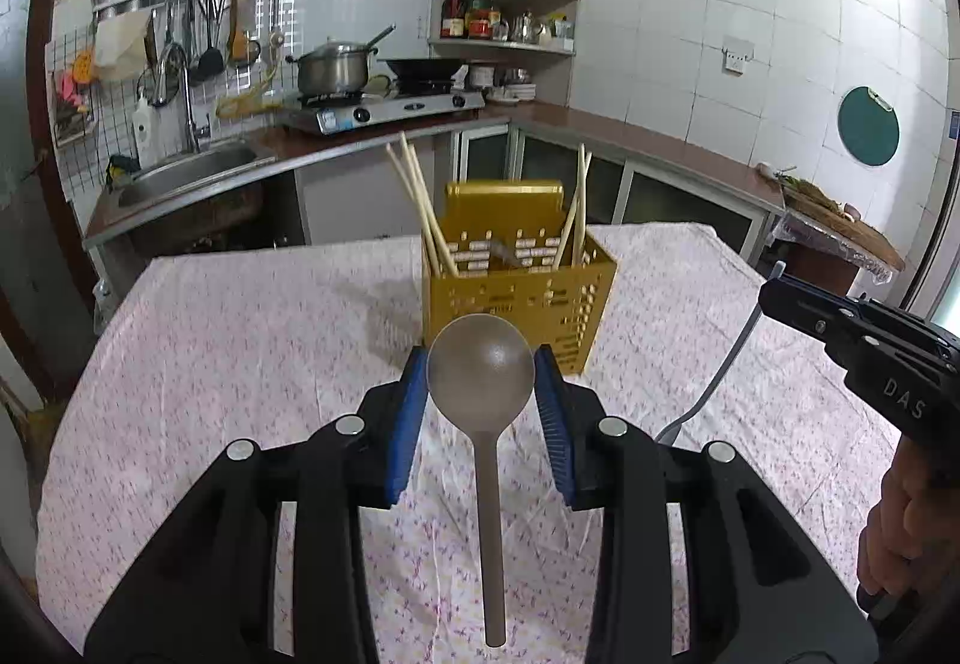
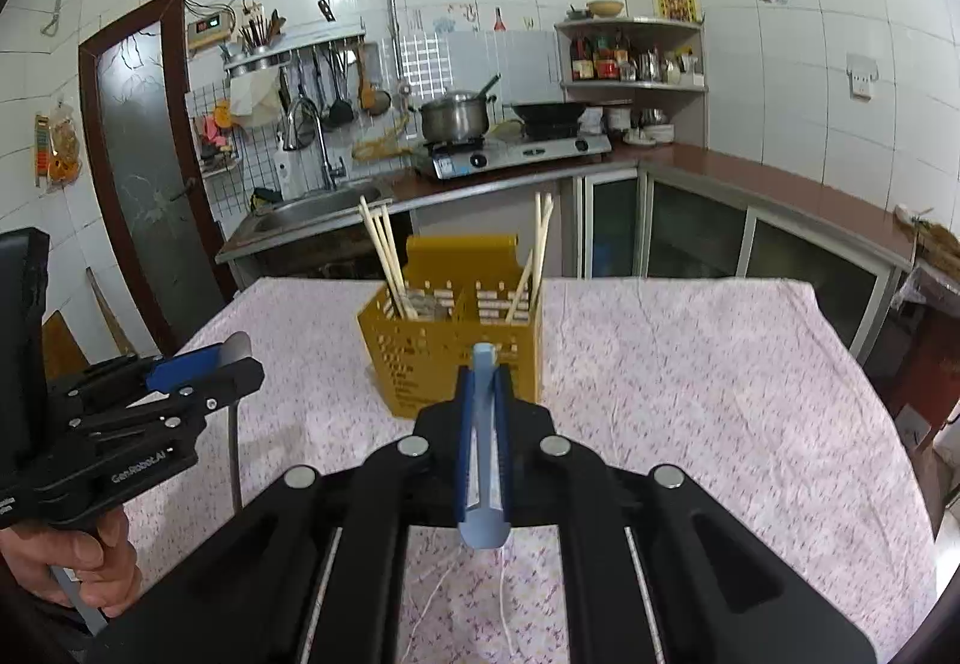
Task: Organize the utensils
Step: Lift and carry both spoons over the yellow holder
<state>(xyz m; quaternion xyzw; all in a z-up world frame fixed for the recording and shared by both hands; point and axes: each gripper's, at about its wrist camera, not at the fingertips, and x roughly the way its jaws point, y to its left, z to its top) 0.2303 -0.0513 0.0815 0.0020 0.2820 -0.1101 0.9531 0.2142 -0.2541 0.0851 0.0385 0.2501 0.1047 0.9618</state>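
Tiled kitchen behind, gas stove [image 1: 384, 110] and sink [image 1: 186, 172] along the counter at 11 o'clock; work surface is a table with a pink floral tablecloth [image 1: 240, 340].

Yellow perforated utensil caddy [image 1: 516, 298] sits mid-table at 12 o'clock from both wrist views, split into compartments. Chopsticks [image 1: 414, 202] lean in the left compartment, another pair [image 1: 577, 208] in the right one. Something metallic lies low inside the caddy, too small to name.

Left gripper [image 1: 482, 382]: narrow-to-middle gap, blue pads pinching the bowl of a grey-brown spoon [image 1: 482, 370] by its edges, handle hanging down toward 6 o'clock, clear of the cloth. Spoon is short of the caddy, just in front of its near wall.

Right gripper [image 2: 483, 424]: nearly closed, clamped on a thin light-blue utensil [image 2: 483, 436]. It is seen edge-on, so type unclear, maybe a spoon or spatula handle. A grey handle hangs below this gripper in the left view. It is also just short of the caddy, above the table.

A hand [image 2: 90, 568] shows on the left gripper's grip.

Risks, as I judge them:
- Spoon held only by the rounded bowl rim, so it could pivot or slip out on tilt.
- Hanging handles may catch the caddy's near wall and tip or shove the light caddy.
- Leaning chopsticks crowd both openings, so an incoming utensil could knock them out.
- Both grippers heading to the same caddy could collide.
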